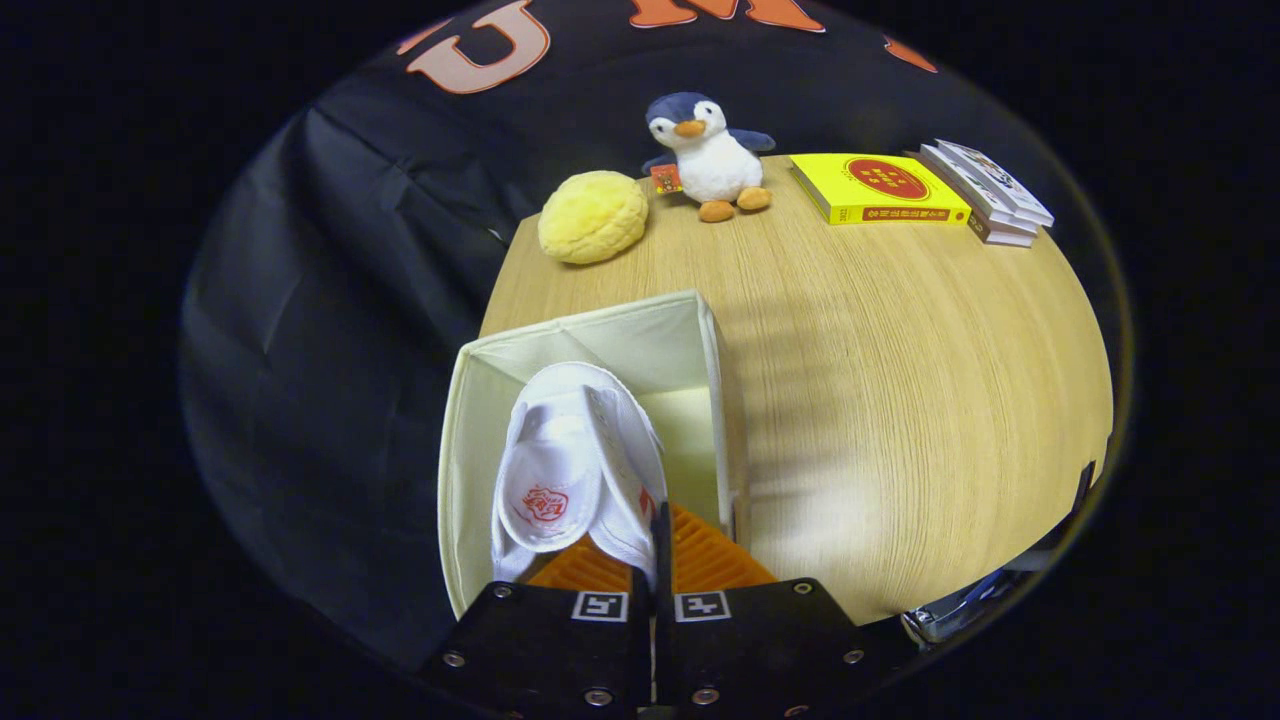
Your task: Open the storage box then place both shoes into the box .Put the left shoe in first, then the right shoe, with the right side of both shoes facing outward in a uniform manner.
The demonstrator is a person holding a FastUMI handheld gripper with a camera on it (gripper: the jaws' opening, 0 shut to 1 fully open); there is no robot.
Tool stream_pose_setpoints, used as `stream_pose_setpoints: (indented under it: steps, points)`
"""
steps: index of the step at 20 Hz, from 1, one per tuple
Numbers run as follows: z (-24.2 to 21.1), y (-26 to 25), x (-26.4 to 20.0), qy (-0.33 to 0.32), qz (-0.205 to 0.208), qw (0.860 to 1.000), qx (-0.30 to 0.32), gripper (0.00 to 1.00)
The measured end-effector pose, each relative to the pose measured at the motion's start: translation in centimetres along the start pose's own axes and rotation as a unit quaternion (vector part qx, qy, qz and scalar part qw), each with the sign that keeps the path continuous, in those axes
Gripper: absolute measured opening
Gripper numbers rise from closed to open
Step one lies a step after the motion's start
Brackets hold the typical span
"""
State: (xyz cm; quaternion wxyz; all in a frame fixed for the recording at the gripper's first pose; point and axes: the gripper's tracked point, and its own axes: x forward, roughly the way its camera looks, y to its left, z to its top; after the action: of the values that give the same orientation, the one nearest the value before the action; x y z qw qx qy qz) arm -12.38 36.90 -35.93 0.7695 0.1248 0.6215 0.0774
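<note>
Far left on the table [900,380], a yellow sponge-like ball [593,216], then a plush penguin [707,152], a yellow book [878,188] and a small stack of books [985,192] just beside it. Nearer, an open white box [470,420] at the table's left edge, a white shoe [570,460] hanging over its inside, heel-end toward the gripper. Gripper [650,560] closed tight on the shoe's rim, fingers pressed together on the fabric.

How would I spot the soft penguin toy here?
Look to the far edge of the round wooden table, beyond the white fabric box where the jaws grip a white shoe. The plush penguin stands between a yellow sponge-like ball and a yellow book.
</note>
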Motion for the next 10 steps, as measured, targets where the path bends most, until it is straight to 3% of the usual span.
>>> stream_pose_setpoints:
  steps: [7,10]
  points:
    - [-0.8,0.4,3.0,0.029,-0.035,0.999,0.004,0.03]
    - [-1.5,1.3,3.8,0.048,-0.029,0.998,-0.011,0.04]
